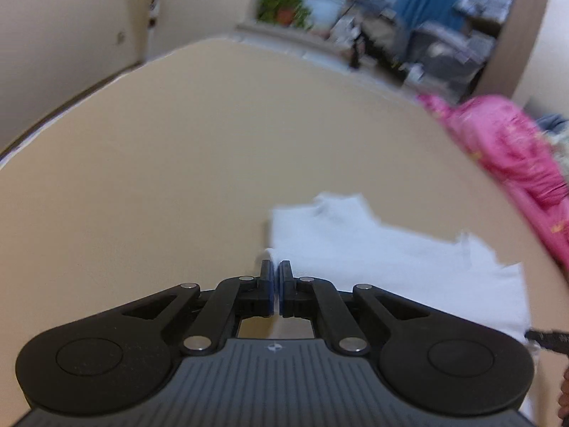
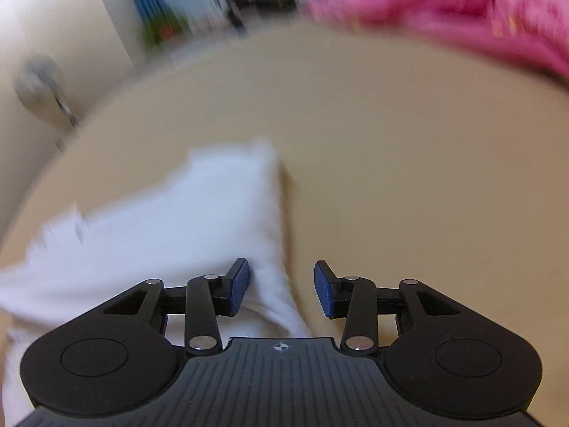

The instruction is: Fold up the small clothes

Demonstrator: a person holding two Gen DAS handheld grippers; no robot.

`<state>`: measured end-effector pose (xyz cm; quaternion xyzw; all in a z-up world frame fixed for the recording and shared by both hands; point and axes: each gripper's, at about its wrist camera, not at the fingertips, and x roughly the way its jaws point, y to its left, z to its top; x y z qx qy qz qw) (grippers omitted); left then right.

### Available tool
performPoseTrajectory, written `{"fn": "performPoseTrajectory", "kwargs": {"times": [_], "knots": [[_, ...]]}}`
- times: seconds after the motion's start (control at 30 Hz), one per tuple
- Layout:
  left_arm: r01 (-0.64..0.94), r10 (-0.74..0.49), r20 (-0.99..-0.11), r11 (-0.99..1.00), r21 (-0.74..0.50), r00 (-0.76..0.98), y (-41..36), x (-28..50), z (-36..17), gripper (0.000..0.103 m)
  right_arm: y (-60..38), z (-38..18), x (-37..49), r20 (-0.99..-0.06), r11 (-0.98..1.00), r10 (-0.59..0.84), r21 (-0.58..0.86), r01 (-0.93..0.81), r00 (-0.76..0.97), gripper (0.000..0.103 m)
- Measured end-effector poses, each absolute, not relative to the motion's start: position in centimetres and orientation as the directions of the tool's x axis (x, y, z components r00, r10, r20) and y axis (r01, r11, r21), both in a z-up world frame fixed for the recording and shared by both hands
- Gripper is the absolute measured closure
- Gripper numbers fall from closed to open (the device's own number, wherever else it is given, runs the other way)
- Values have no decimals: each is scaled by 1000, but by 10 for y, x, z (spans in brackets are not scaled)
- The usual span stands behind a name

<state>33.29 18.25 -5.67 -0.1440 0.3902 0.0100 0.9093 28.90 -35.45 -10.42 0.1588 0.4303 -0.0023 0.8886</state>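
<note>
A small white garment lies flat on the beige surface. My left gripper is shut at the garment's left edge, and a small fold of white cloth sticks up just past its blue pads. In the right wrist view the same white garment fills the lower left, blurred. My right gripper stands open over the garment's right edge. Its left finger is above the cloth and its right one above the bare beige surface. The pads do not press on the cloth.
A crumpled pink garment lies at the surface's far right, also seen as the pink garment at the top of the right wrist view. A potted plant, blue curtains and clutter stand beyond the far edge. A cream wall runs along the left.
</note>
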Motion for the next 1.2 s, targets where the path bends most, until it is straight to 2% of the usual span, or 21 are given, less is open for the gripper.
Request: {"fn": "performPoseTrajectory", "kwargs": {"times": [0.07,0.17,0.23,0.33,0.4,0.5,0.6,0.63,0.67,0.73,0.8,0.83,0.93,1.0,1.07,1.13,1.17,1.2], "knots": [[-138,-129,-745,948,-285,654,186,340,-65,99,-353,-110,287,-817,957,148,261,129,557,56],[-135,-101,-715,954,-266,692,181,339,-57,99,-353,-93,278,-828,977,61,165,138,557,56],[-108,-141,-700,948,-299,700,178,339,-54,97,-358,-74,272,-770,973,41,177,151,637,56],[-84,-154,-699,952,-293,698,171,340,-56,97,-360,-51,277,-623,964,72,244,105,779,57],[-77,-160,-703,953,-292,693,167,343,-56,97,-361,-50,297,-590,950,94,294,104,802,57],[-72,-165,-708,954,-291,687,166,344,-60,97,-365,-66,333,-604,921,132,368,129,786,57],[-77,-166,-711,952,-297,684,169,347,-63,97,-365,-89,370,-679,901,165,398,170,716,57],[-78,-168,-711,951,-300,682,170,348,-63,97,-364,-94,377,-695,902,172,396,172,698,61],[-76,-172,-711,950,-303,681,171,347,-63,97,-363,-98,385,-706,903,178,393,172,685,97],[-71,-179,-711,949,-307,680,172,347,-64,97,-371,-91,388,-669,888,168,422,184,724,100],[-49,-194,-713,951,-305,674,167,349,-65,97,-379,-78,385,-598,871,135,452,194,790,101],[-37,-197,-716,954,-297,669,164,350,-67,97,-379,-78,385,-595,884,93,419,209,798,101],[-17,-192,-729,963,-270,657,157,352,-72,97,-372,-93,396,-702,935,-20,240,263,712,97],[-17,-197,-728,961,-276,657,158,352,-73,97,-379,-85,384,-682,912,-45,270,308,730,96],[-16,-206,-726,958,-286,656,160,353,-74,97,-374,-71,364,-626,906,-13,323,274,779,96],[-23,-191,-753,964,-264,629,159,356,-80,95,-356,-61,345,-589,932,83,332,147,804,96],[-33,-164,-791,973,-227,590,158,360,-88,94,-346,-61,332,-600,944,151,323,66,786,96],[-50,-130,-823,981,-188,553,157,362,-95,88,-339,-67,325,-633,952,181,304,27,753,96]]}}
